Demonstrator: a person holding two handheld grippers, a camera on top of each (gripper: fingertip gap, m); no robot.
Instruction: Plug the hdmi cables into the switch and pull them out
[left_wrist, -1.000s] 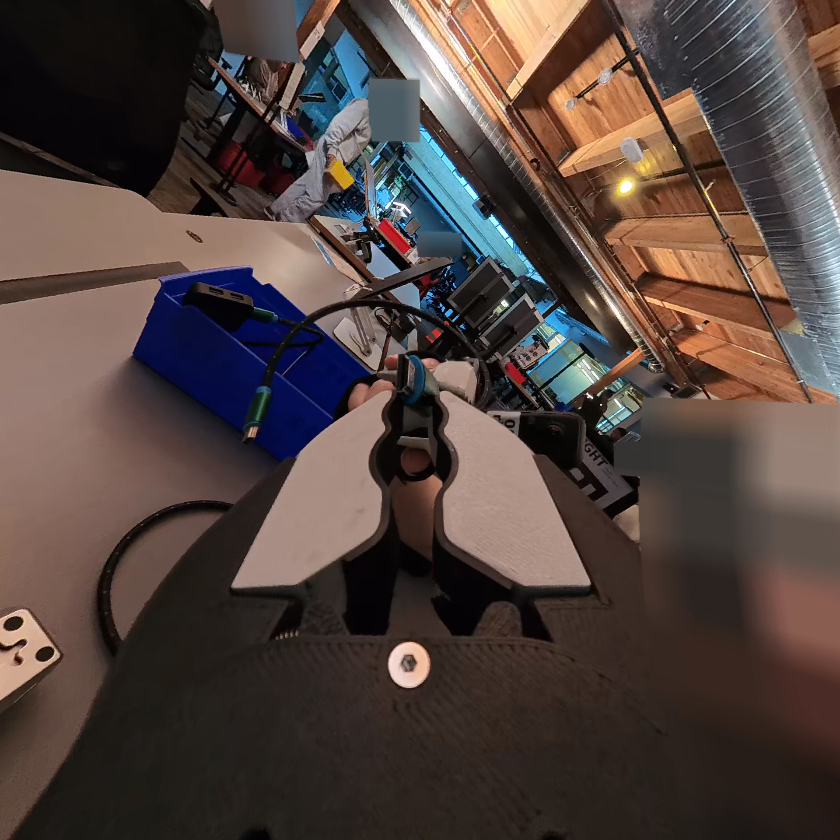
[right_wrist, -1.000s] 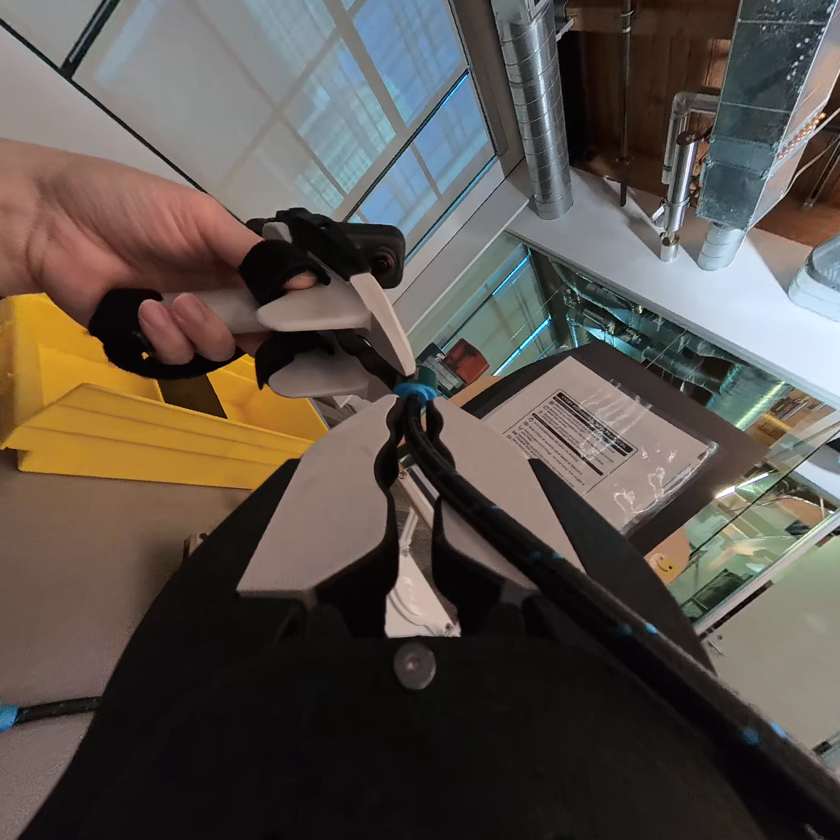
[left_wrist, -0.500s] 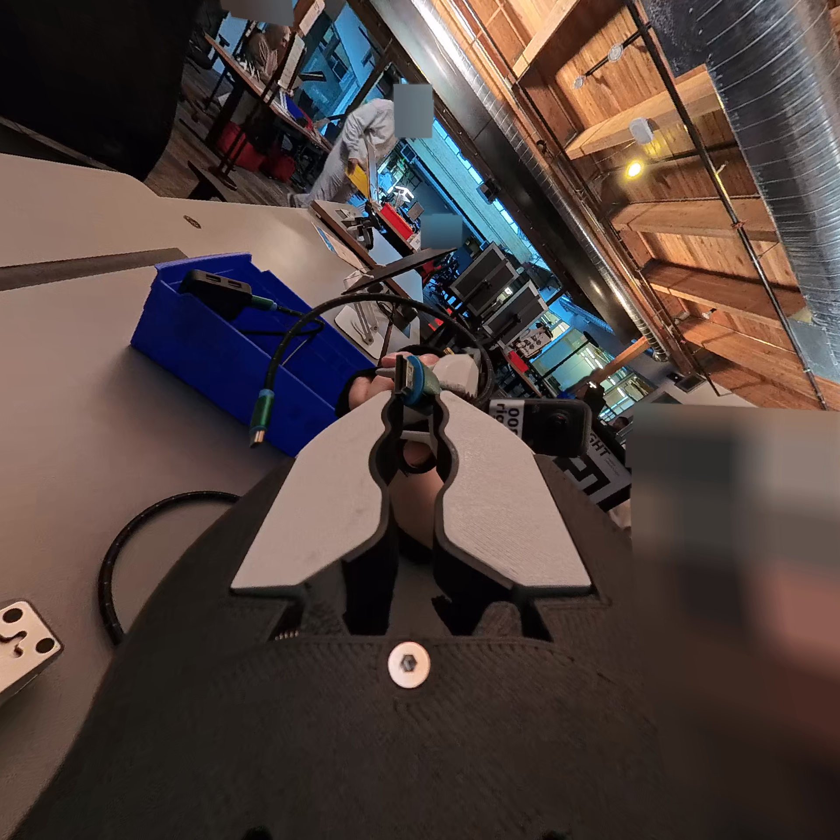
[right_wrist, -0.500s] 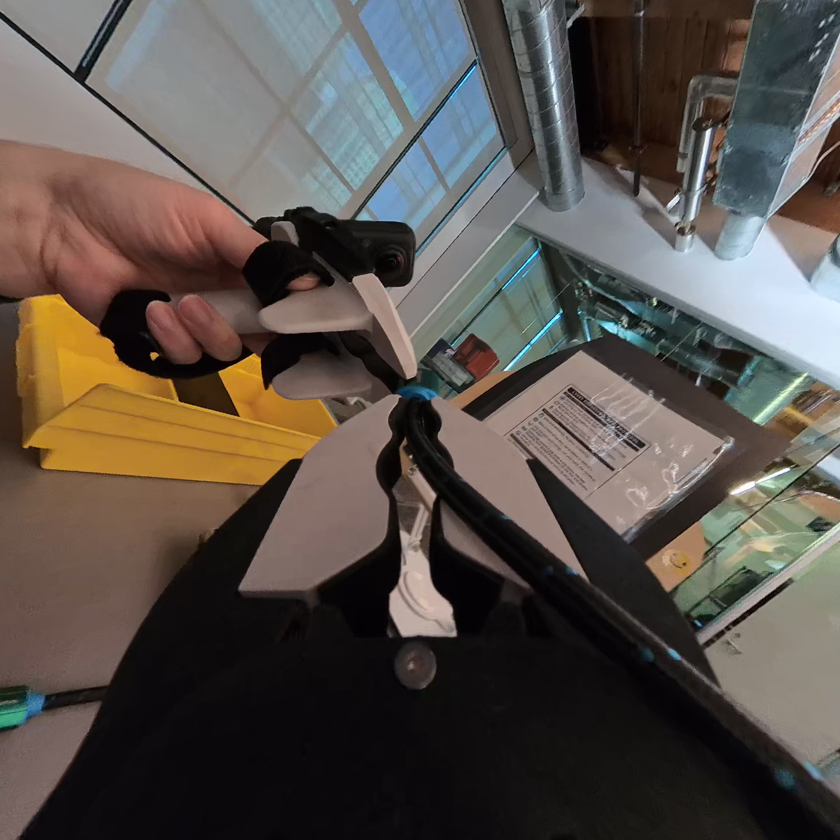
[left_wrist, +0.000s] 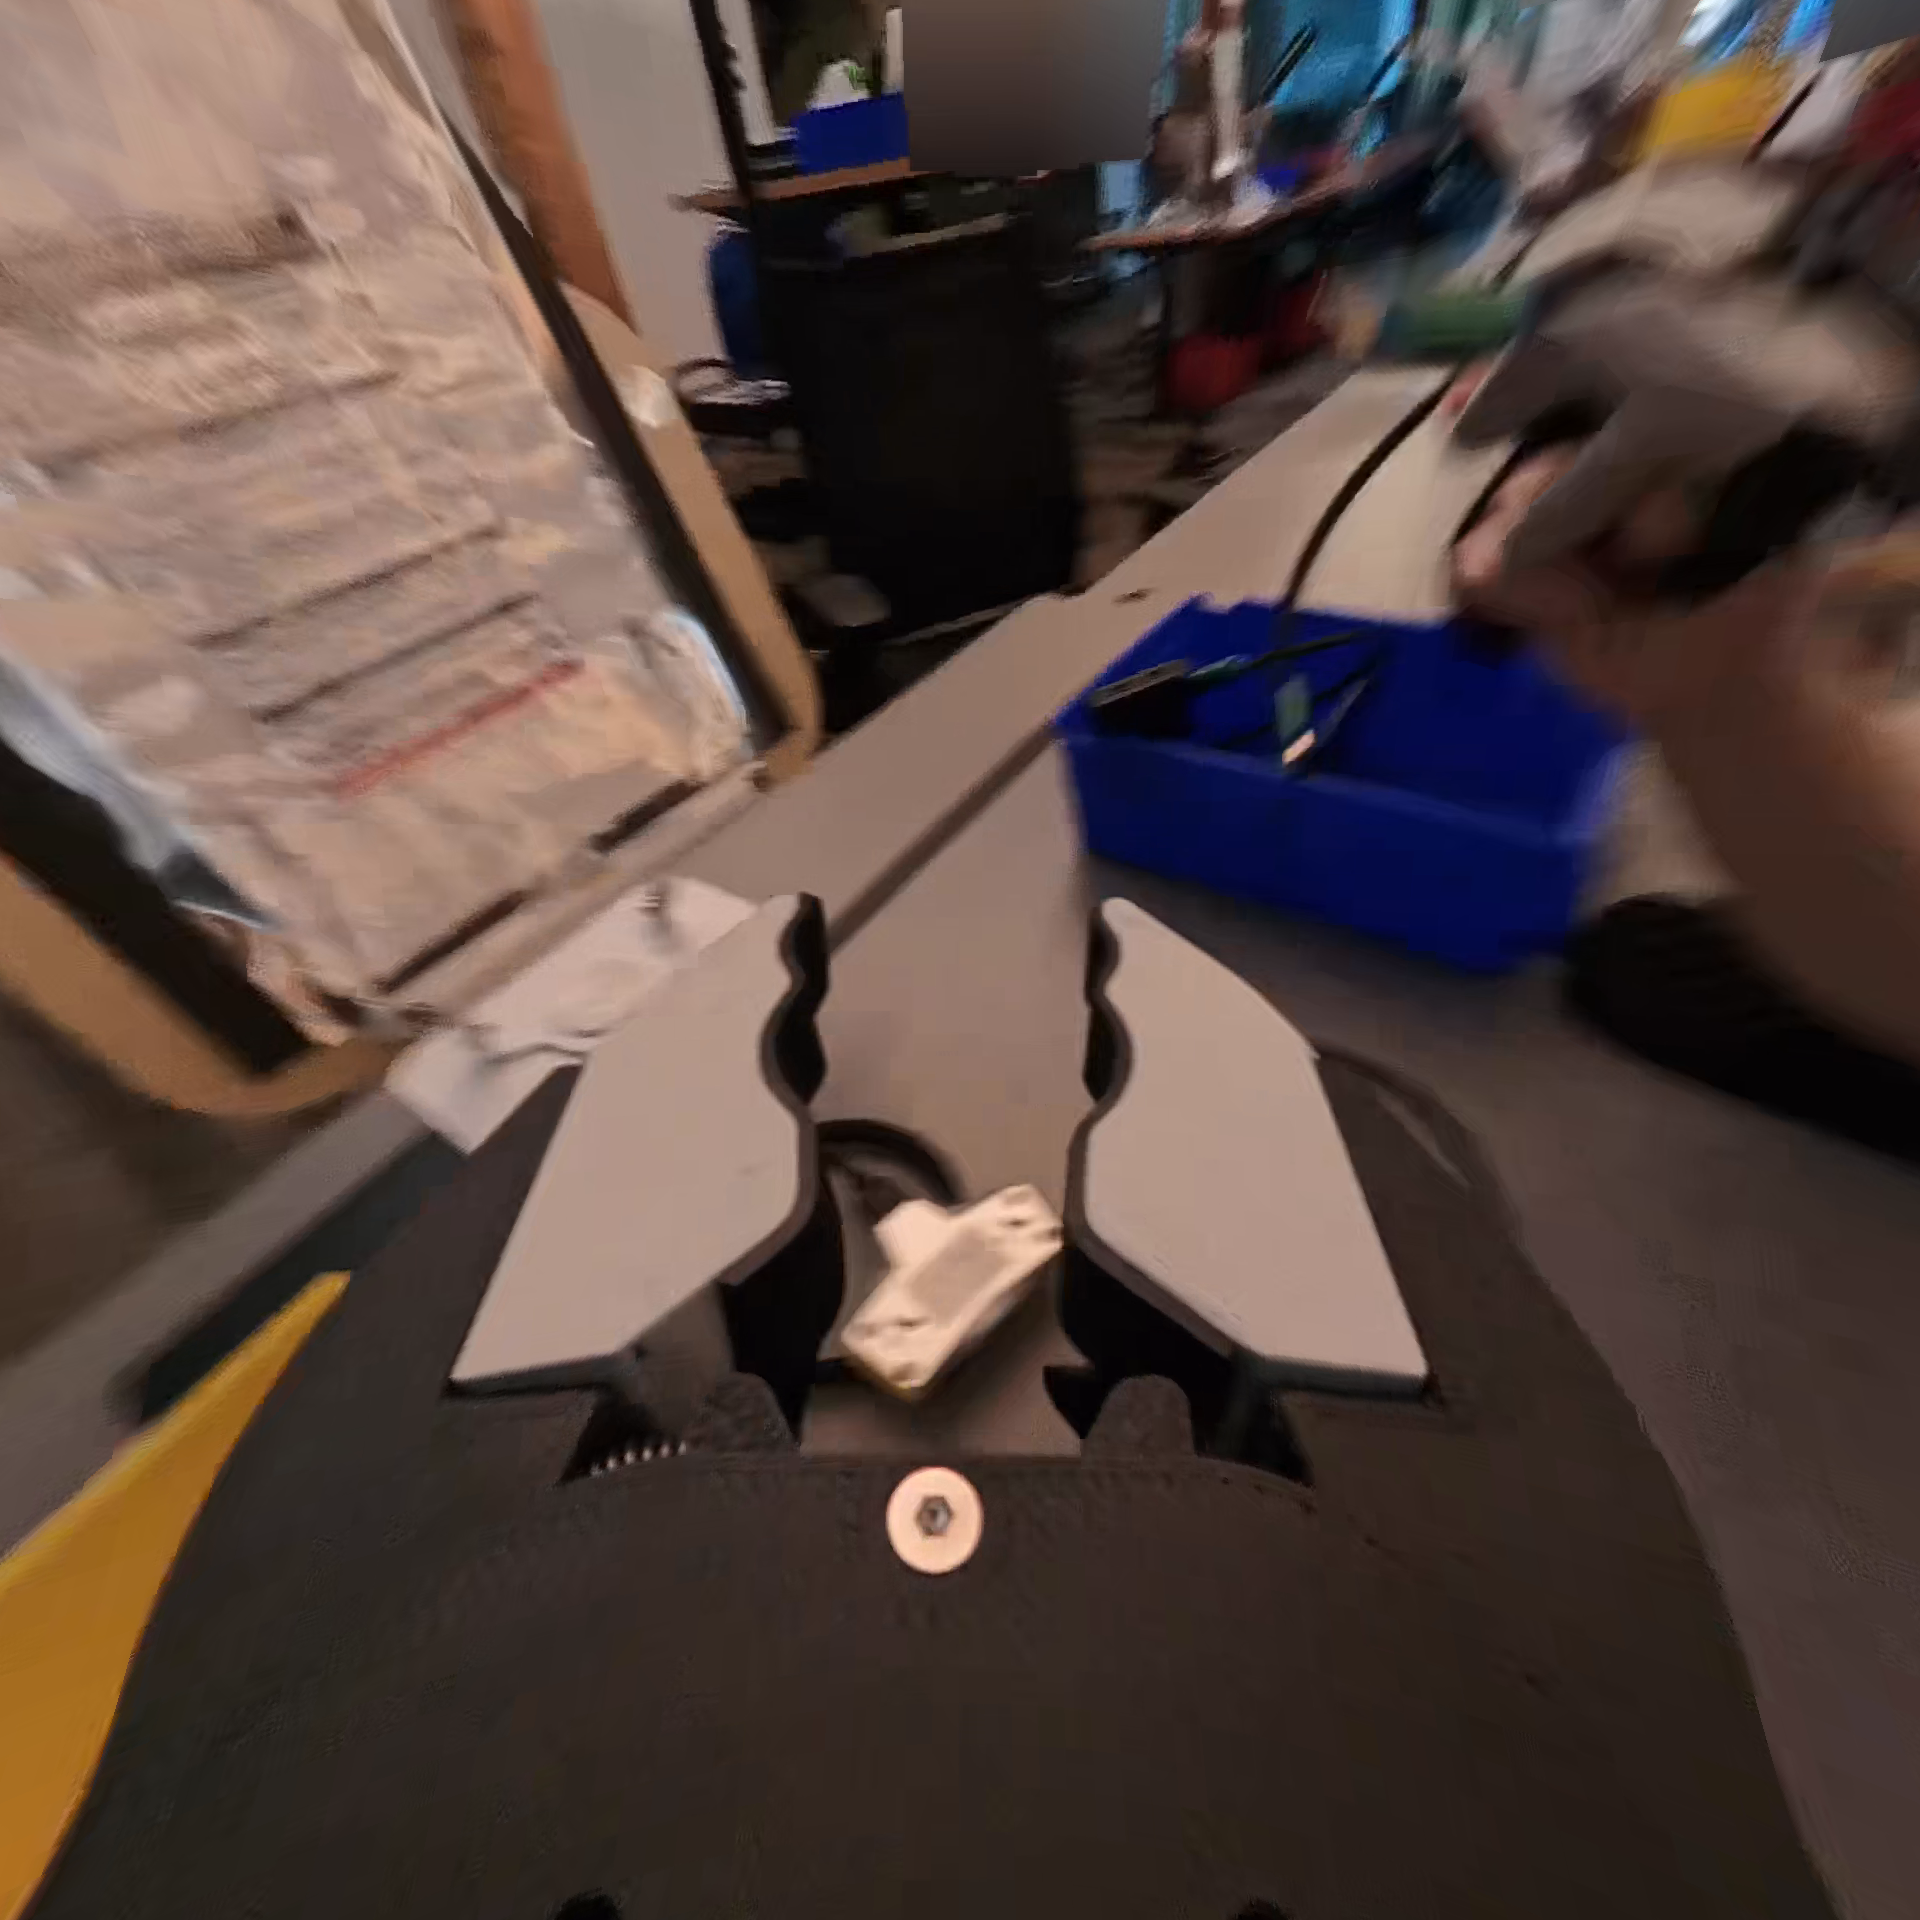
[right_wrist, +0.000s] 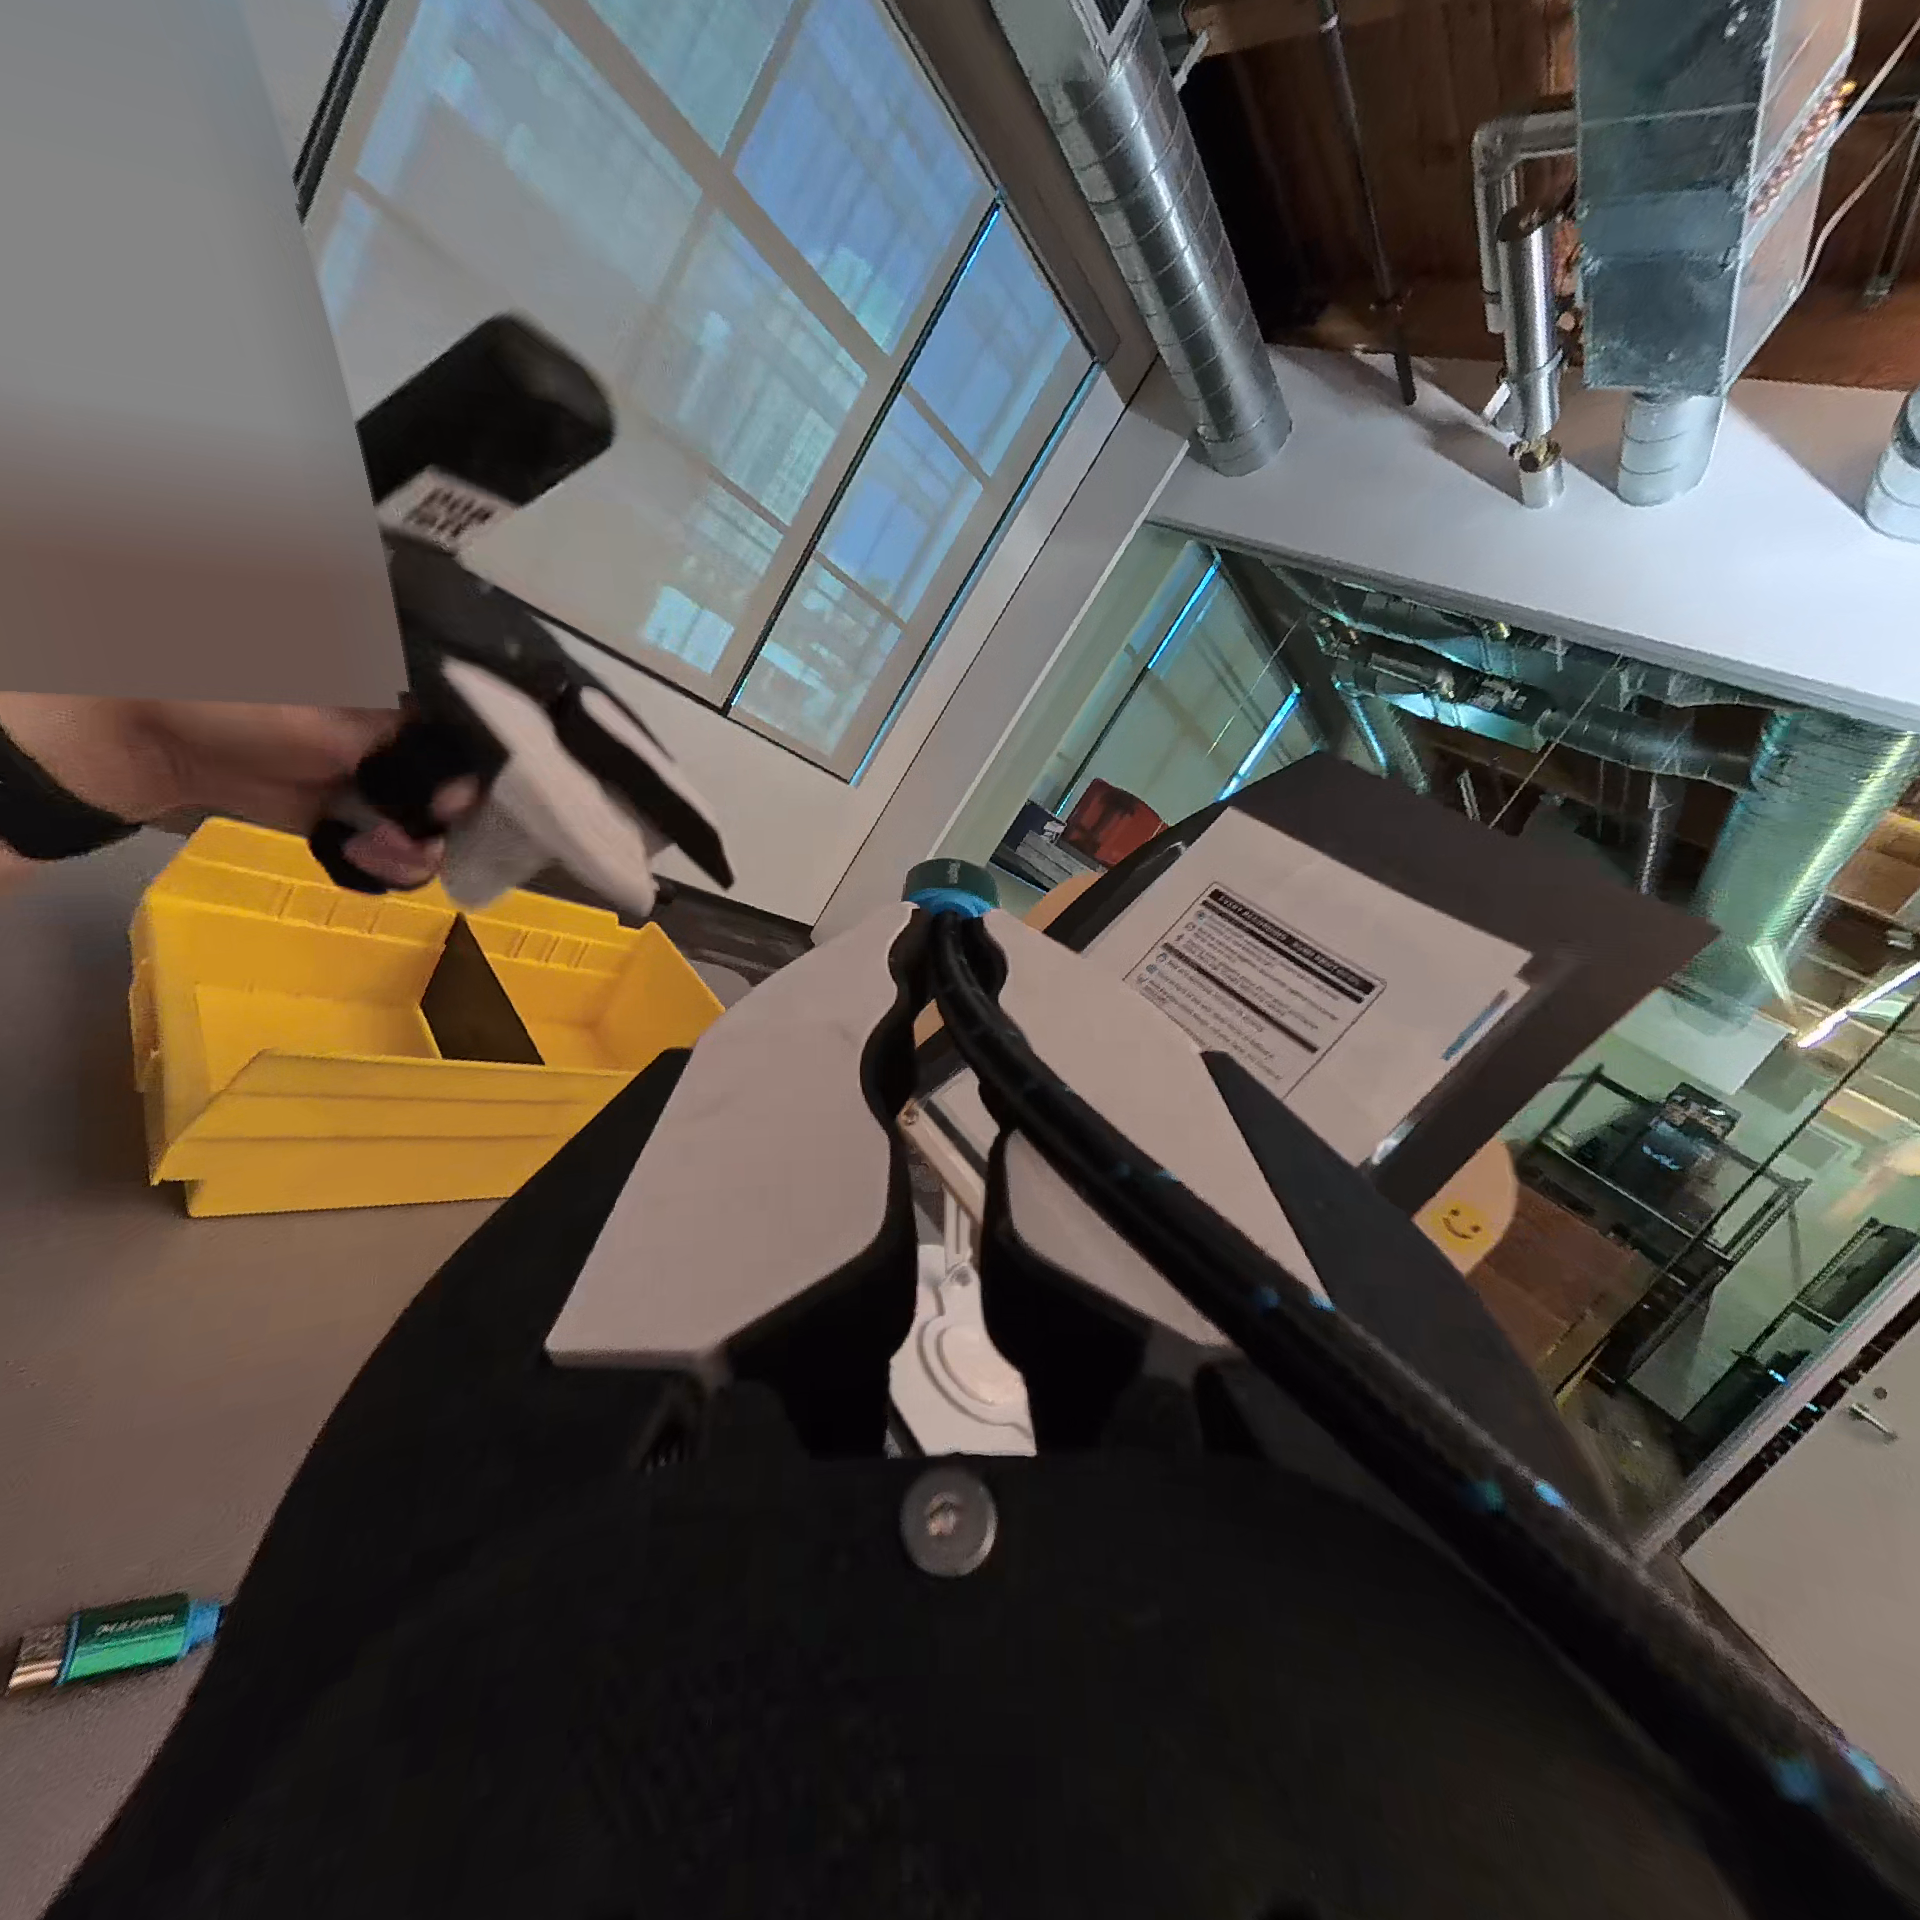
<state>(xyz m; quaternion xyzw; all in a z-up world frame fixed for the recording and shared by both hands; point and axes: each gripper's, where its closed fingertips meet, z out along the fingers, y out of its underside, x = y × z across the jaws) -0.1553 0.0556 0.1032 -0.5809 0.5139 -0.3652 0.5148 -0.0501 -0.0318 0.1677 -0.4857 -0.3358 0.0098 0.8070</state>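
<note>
My right gripper (right_wrist: 940, 925) is shut on a black braided HDMI cable (right_wrist: 1143, 1174) just behind its teal plug (right_wrist: 945, 881), held up in the air. A second green plug (right_wrist: 114, 1652) lies on the grey table (right_wrist: 208, 1351) at the lower left. My left gripper (left_wrist: 951, 935) is open and empty, low over the table; it also shows in the right wrist view (right_wrist: 582, 800), blurred, over the yellow bin. A black switch (left_wrist: 1143, 681) with a green lead lies in the blue bin (left_wrist: 1330, 842). The left wrist view is motion-blurred.
A yellow divided bin (right_wrist: 416, 1081) stands on the table at the left. A leaning board with a plastic-covered sheet (right_wrist: 1299, 997) stands behind it and fills the left of the left wrist view (left_wrist: 312, 520). A silver metal piece (left_wrist: 956, 1288) lies under my left gripper. There is about 15 cm between the tips of the two grippers. Measured from the fingertips, the silver metal piece (left_wrist: 956, 1288) is 25 cm or so from the left gripper and 30 cm from the right.
My left gripper has let go of the teal plug, opened, and swung away from my right gripper, down towards the table and the yellow bin. My right gripper still holds the cable.
</note>
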